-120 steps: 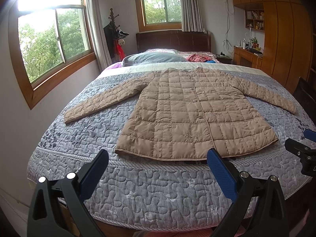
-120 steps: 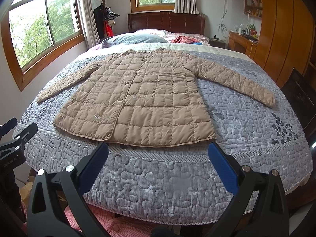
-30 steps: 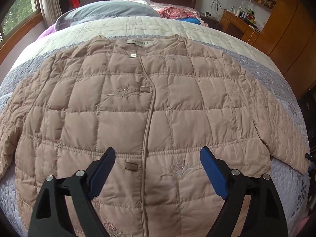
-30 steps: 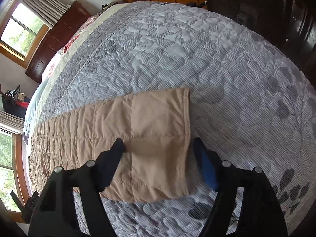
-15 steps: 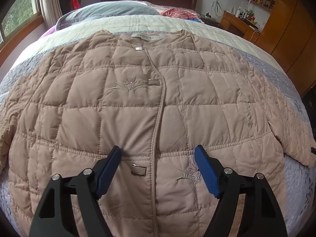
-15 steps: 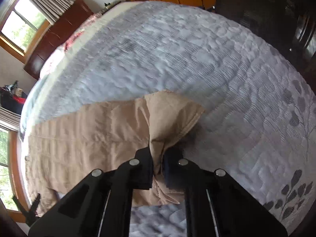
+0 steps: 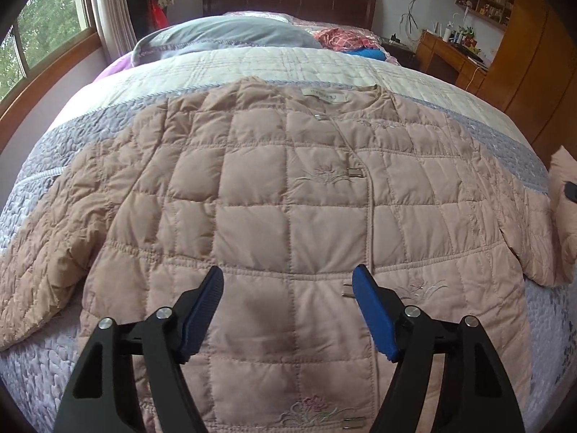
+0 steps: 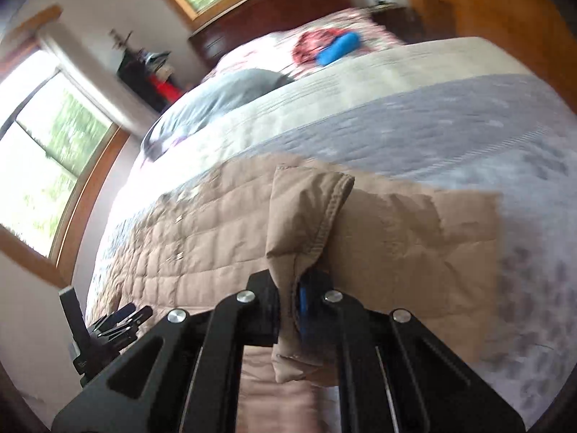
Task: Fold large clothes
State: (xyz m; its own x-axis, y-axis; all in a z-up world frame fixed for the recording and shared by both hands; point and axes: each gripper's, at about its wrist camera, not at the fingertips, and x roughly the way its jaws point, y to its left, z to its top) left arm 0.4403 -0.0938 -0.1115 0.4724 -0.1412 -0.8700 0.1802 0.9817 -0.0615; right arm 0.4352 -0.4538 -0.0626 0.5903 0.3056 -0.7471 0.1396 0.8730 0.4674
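A tan quilted coat (image 7: 288, 195) lies front up and buttoned on the bed, collar toward the headboard. My left gripper (image 7: 288, 288) hovers open and empty over the coat's waist. My right gripper (image 8: 288, 303) is shut on the cuff of the coat's right sleeve (image 8: 306, 216) and holds it lifted above the bed. The raised sleeve end also shows at the right edge of the left wrist view (image 7: 562, 195). The coat body (image 8: 202, 238) spreads to the left in the right wrist view, where the left gripper (image 8: 119, 321) shows at the lower left.
The bed has a grey-lilac quilted cover (image 7: 47, 166) with a cream band near the pillows. A grey pillow (image 7: 230, 34) and red and blue clothes (image 7: 346, 41) lie by the dark headboard. A wooden desk and wardrobe (image 7: 468, 57) stand at the right, windows at the left.
My right gripper, shut on the sleeve cuff, has lifted it and swung it toward the coat body. My left gripper has drifted a little left and back over the coat, still open.
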